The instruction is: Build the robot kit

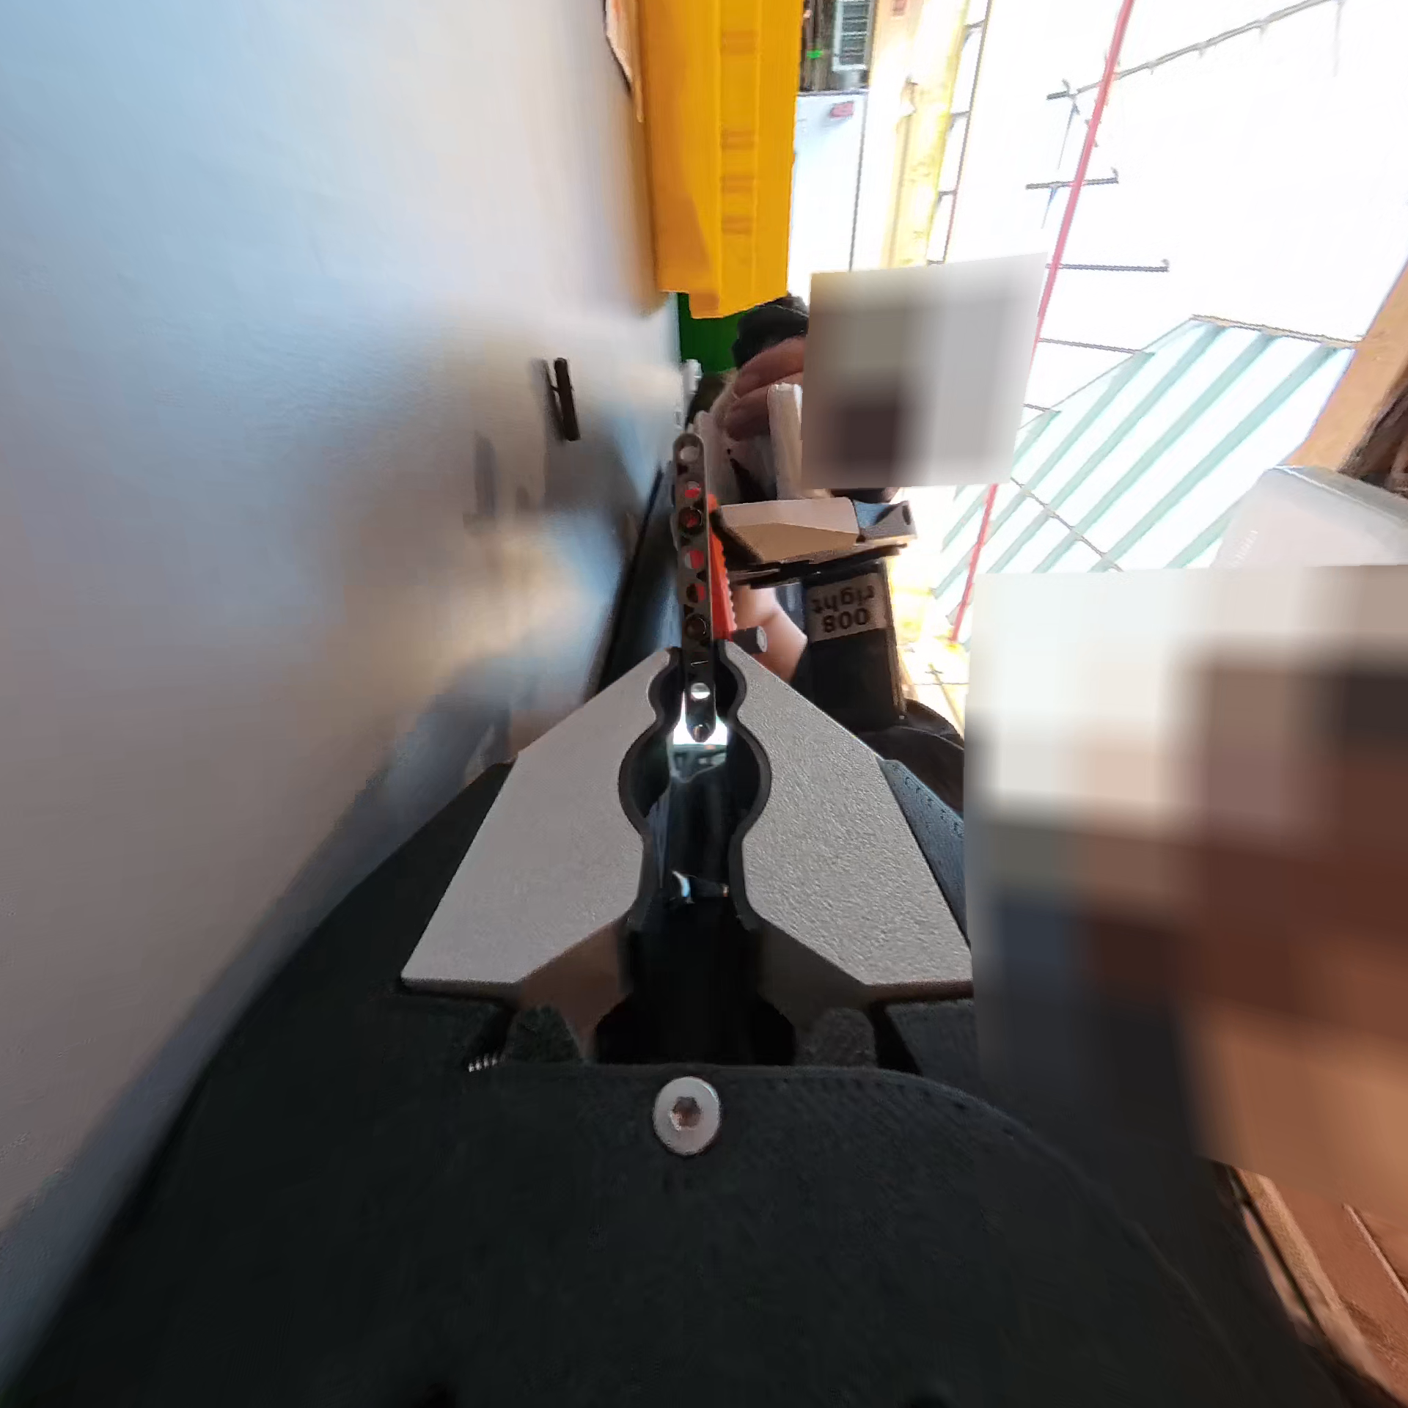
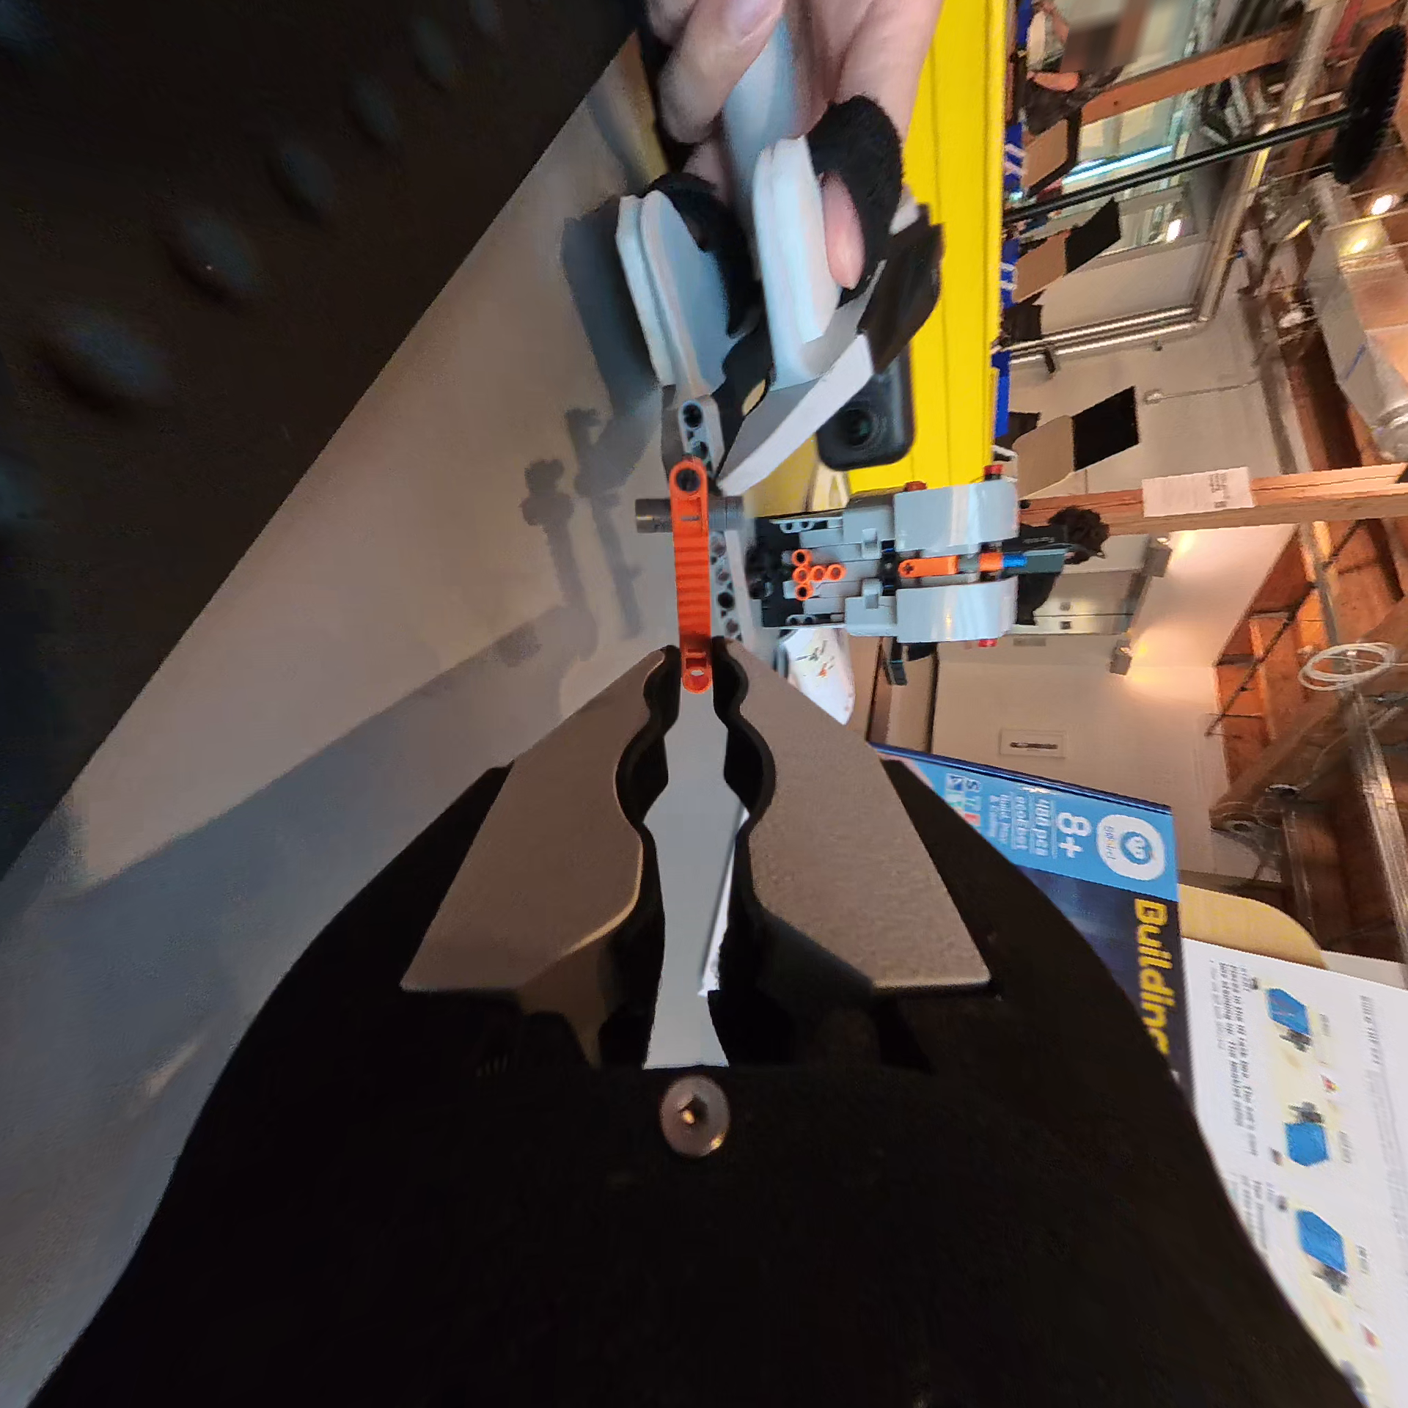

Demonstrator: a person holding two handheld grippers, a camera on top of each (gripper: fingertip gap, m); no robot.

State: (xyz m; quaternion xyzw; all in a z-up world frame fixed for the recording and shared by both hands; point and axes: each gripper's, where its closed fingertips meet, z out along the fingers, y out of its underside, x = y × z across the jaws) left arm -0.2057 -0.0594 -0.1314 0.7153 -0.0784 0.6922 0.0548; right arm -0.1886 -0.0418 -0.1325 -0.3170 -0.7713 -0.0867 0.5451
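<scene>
My left gripper (image 1: pixel 697 657) is shut on the near end of a thin dark grey beam with holes (image 1: pixel 692 564), which points away from me. An orange beam (image 1: pixel 715 568) lies right behind it, and the right gripper (image 1: pixel 808 533) shows beyond. In the right wrist view my right gripper (image 2: pixel 693 657) is shut on the end of the orange ribbed beam (image 2: pixel 692 579). A short grey axle (image 2: pixel 654 515) crosses the beam's far hole. The left gripper (image 2: pixel 724 449), held by a hand, meets it from the far side with the grey beam (image 2: pixel 697 423).
A grey and white brick model with orange pins (image 2: pixel 907 568) stands beyond the beams. A yellow bin (image 2: pixel 956 228) is behind it and shows in the left wrist view (image 1: pixel 716 152). A blue box (image 2: pixel 1067 861) and an instruction sheet (image 2: pixel 1295 1105) lie at right on the grey table (image 2: pixel 381 609). My left and right fingertips are right by each other.
</scene>
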